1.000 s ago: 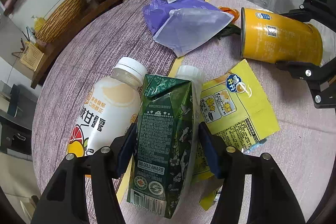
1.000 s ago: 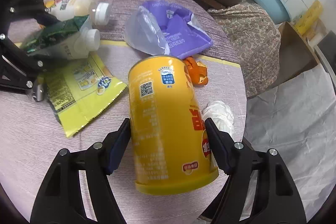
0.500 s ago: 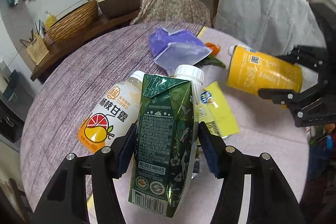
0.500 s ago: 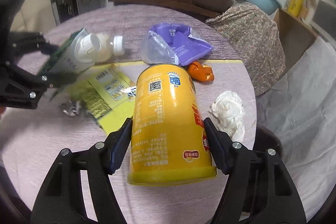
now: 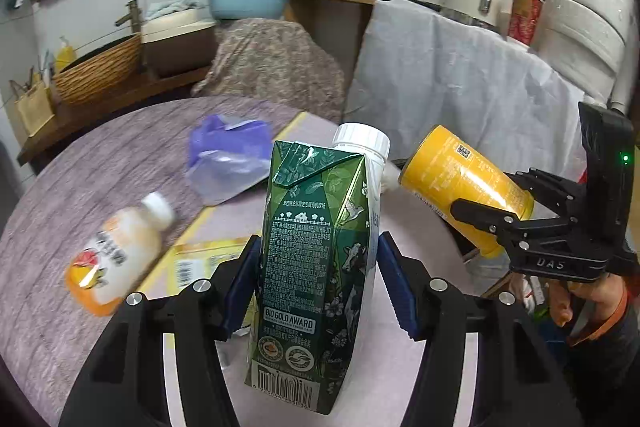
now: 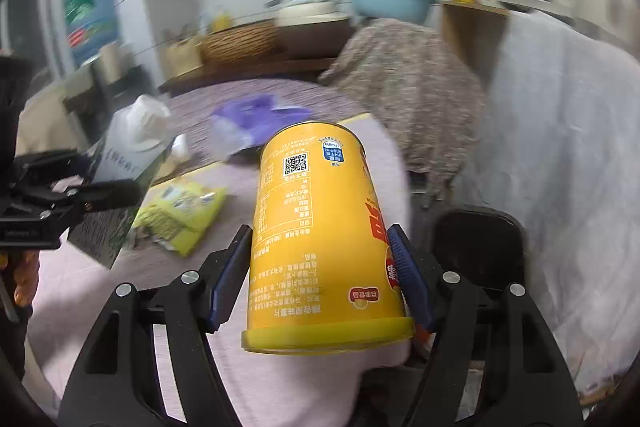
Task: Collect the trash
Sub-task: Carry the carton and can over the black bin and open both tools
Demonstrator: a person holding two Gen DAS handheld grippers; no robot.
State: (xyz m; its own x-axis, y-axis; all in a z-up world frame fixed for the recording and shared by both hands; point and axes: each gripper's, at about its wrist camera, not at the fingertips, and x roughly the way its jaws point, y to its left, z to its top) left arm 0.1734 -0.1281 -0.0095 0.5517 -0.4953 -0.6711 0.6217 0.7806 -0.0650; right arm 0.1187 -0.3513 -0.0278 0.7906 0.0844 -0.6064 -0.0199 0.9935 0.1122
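My left gripper (image 5: 318,275) is shut on a green milk carton (image 5: 316,259) with a white cap and holds it above the round table (image 5: 80,179). My right gripper (image 6: 320,267) is shut on a yellow can (image 6: 320,227), lifted off the table; the can also shows in the left wrist view (image 5: 464,183). On the table lie an orange-labelled drink bottle (image 5: 116,251), a yellow snack wrapper (image 6: 180,215) and a purple plastic bag (image 5: 228,159). The carton shows at left in the right wrist view (image 6: 120,179).
A dark bin (image 6: 480,247) stands beyond the table's right edge. A grey cloth (image 5: 460,83) covers furniture behind, and a patterned cloth (image 5: 268,63) drapes a chair. A wicker basket (image 5: 96,71) sits on a wooden shelf at the back left.
Both grippers have risen and pulled back from the table with the carton and the can. The views now tilt up toward the room, and the table trash looks smaller and farther.
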